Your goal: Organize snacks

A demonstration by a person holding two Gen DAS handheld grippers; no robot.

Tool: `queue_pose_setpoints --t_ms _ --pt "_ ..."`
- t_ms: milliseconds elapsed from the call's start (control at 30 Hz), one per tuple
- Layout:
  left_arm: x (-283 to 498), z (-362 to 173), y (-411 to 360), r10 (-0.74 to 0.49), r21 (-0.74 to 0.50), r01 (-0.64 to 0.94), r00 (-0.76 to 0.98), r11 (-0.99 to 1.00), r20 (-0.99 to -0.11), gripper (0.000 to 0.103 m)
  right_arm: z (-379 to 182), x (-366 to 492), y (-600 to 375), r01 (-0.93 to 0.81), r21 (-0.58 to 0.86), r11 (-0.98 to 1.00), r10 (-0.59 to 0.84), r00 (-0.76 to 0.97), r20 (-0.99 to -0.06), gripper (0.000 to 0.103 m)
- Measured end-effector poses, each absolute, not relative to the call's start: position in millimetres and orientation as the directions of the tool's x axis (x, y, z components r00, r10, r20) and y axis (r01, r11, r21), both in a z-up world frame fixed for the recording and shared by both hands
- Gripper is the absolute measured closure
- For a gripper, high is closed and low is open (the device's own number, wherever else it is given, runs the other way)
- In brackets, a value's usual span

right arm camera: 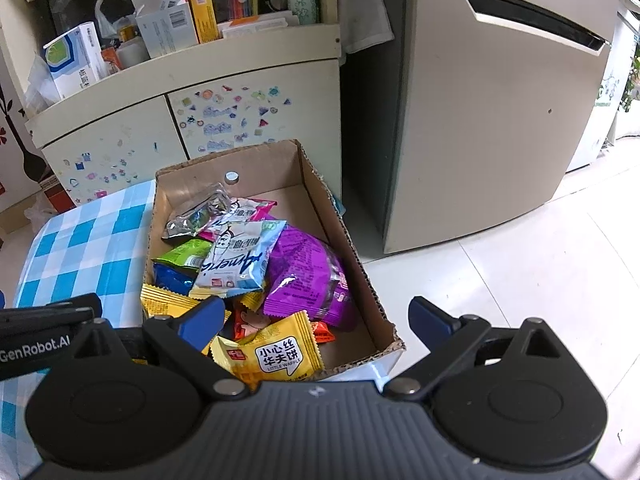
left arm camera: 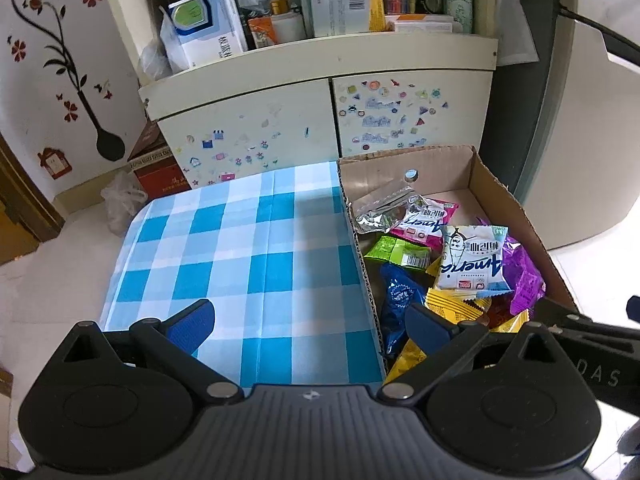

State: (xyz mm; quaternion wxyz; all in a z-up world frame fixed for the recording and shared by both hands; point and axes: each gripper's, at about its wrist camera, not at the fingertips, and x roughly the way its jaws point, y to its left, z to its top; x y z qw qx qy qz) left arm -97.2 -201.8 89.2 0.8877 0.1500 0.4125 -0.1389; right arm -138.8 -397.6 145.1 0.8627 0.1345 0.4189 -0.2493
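A cardboard box point(left arm camera: 496, 184) point(right arm camera: 316, 176) stands on the right part of a blue-checked tablecloth point(left arm camera: 240, 256) point(right arm camera: 80, 248) and holds several snack packets. Among them are a white and blue packet point(left arm camera: 472, 264) point(right arm camera: 240, 256), a purple bag point(left arm camera: 524, 276) point(right arm camera: 308, 276), a green packet point(left arm camera: 396, 250) point(right arm camera: 186, 254), a silver packet point(left arm camera: 380, 208) point(right arm camera: 200, 212) and a yellow waffle packet point(right arm camera: 276, 352). My left gripper point(left arm camera: 310, 324) is open, straddling the box's left wall above the cloth. My right gripper point(right arm camera: 316, 322) is open over the box's near right corner, holding nothing.
A cream cabinet point(left arm camera: 320, 120) point(right arm camera: 180, 112) covered in stickers stands behind the table, its shelf crowded with boxes and bottles. A cream appliance point(right arm camera: 480, 120) is to the right on a white tiled floor point(right arm camera: 520, 260). A red carton point(left arm camera: 156, 168) sits at the cabinet's left.
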Motion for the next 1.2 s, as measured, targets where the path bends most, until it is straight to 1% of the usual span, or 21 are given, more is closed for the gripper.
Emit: queue_pose_setpoints --t_ms 200,367,833,1200 --pt "-98 89 -204 -0.103 0.182 0.368 0.635 0.912 -0.765 0.0 145 -138 -400 0.556 0.028 0.831 -0.323 0.522 -0.789 0.005" --pt "-98 89 -204 -0.1 0.179 0.363 0.63 0.914 -0.77 0.0 146 -137 -399 0.55 0.028 0.834 -0.319 0.524 -0.79 0.005" --pt "-100 91 -211 -0.051 0.248 0.359 0.651 0.9 -0.758 0.0 146 -135 -398 0.547 0.019 0.837 -0.323 0.521 -0.79 0.005" --pt "-99 90 -215 -0.048 0.27 0.377 0.654 0.886 -0.755 0.0 146 -135 -399 0.552 0.02 0.834 -0.328 0.525 -0.786 0.005"
